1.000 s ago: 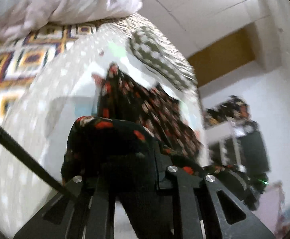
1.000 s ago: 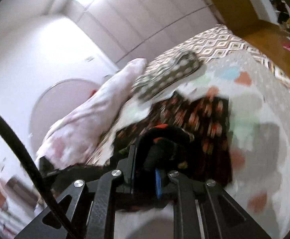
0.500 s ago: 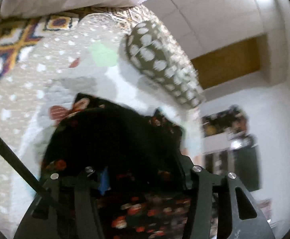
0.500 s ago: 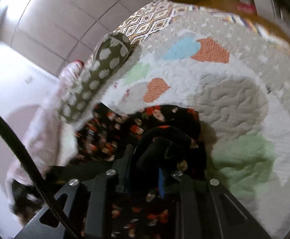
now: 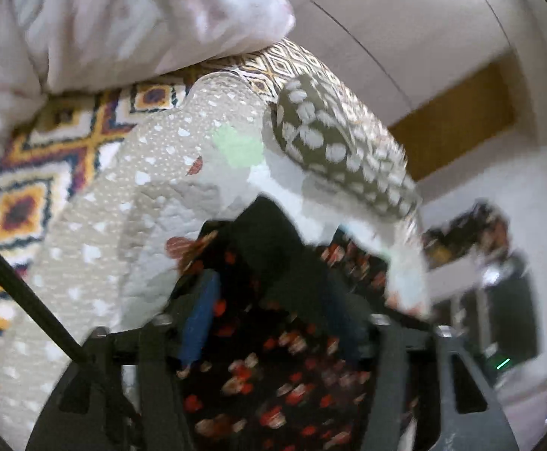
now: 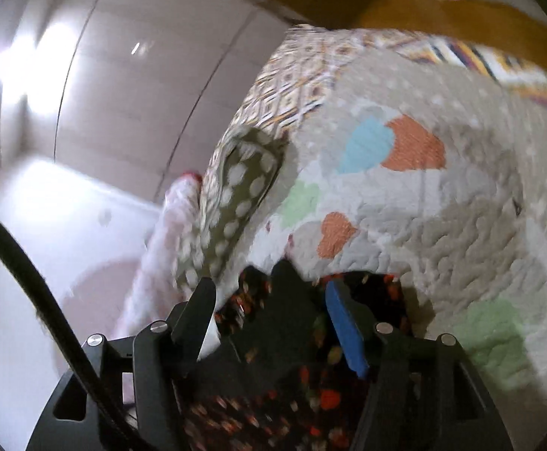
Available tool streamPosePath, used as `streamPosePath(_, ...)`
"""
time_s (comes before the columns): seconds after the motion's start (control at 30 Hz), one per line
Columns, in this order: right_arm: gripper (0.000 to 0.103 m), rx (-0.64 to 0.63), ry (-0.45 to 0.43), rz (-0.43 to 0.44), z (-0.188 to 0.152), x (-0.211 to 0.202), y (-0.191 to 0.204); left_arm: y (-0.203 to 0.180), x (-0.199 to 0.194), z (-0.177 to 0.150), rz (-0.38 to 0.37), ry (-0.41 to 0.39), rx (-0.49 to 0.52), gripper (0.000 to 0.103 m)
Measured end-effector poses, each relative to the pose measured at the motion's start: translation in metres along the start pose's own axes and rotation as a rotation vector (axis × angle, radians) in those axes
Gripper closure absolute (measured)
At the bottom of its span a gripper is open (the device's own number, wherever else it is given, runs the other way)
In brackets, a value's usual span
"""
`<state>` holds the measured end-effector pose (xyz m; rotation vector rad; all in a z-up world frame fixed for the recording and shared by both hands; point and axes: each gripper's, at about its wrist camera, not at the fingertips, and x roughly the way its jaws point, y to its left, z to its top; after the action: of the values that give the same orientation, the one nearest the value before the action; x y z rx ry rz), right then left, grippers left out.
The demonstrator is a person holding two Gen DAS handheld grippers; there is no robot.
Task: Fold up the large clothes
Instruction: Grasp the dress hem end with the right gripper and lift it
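Both the left gripper (image 5: 273,300) and right gripper (image 6: 273,315) stand spread apart over the floral garment (image 5: 273,383) at lower centre; withdraw straight back to avoid snagging the fold.

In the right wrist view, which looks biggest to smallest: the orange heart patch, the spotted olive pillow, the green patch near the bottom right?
1. Spotted olive pillow, clearly the largest.
2. Green patch, though it lies nearer the camera, so this is unsure.
3. Orange heart patch, the smallest.

Left tool (image 5: 273,300) and right tool (image 6: 273,300) spread wide (fingers apart).
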<state>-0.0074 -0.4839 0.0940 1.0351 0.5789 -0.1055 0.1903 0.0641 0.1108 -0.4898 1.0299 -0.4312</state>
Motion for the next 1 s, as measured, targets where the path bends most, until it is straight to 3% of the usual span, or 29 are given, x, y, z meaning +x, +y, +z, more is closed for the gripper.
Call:
streamPosePath(0.17,0.041,-0.279,0.098,-0.071,-0.046,0.009,0.042,-0.002,0.014,-0.033,0.067,0.069,0.138,0.032)
streamPosePath(0.3,0.050,-0.433,0.176,-0.219,-0.077,0.041,0.038,0.011,0.038,-0.047,0.153,0.115,0.145,0.031)
streamPosePath(0.33,0.054,-0.446,0.172,-0.277,-0.077,0.049,0.031,0.016,0.045,-0.050,0.173,0.132,0.147,0.031)
streamPosePath(0.4,0.092,-0.418,0.196,-0.387,-0.072,0.062,0.006,0.027,0.053,-0.052,0.175,0.160,0.126,0.031)
streamPosePath(0.47,0.096,-0.345,0.173,-0.379,-0.061,0.058,-0.005,0.032,0.048,-0.054,0.155,0.154,0.097,0.031)
streamPosePath(0.57,0.090,-0.281,0.133,-0.355,-0.055,0.036,-0.003,0.028,0.025,-0.059,0.137,0.135,0.080,0.031)
streamPosePath(0.63,0.075,-0.286,0.100,-0.347,-0.055,0.012,0.002,0.020,0.004,-0.066,0.124,0.114,0.105,0.031)
streamPosePath(0.7,0.049,-0.289,0.080,-0.316,-0.062,-0.015,0.000,0.012,-0.017,-0.076,0.097,0.100,0.132,0.030)
streamPosePath(0.83,0.042,-0.300,0.073,-0.291,-0.089,-0.062,-0.013,0.007,-0.053,-0.109,0.049,0.101,0.150,0.030)
streamPosePath(1.0,0.036,-0.305,0.146,-0.265,-0.136,-0.079,-0.041,0.015,-0.071,-0.158,0.049,0.119,0.160,0.029)
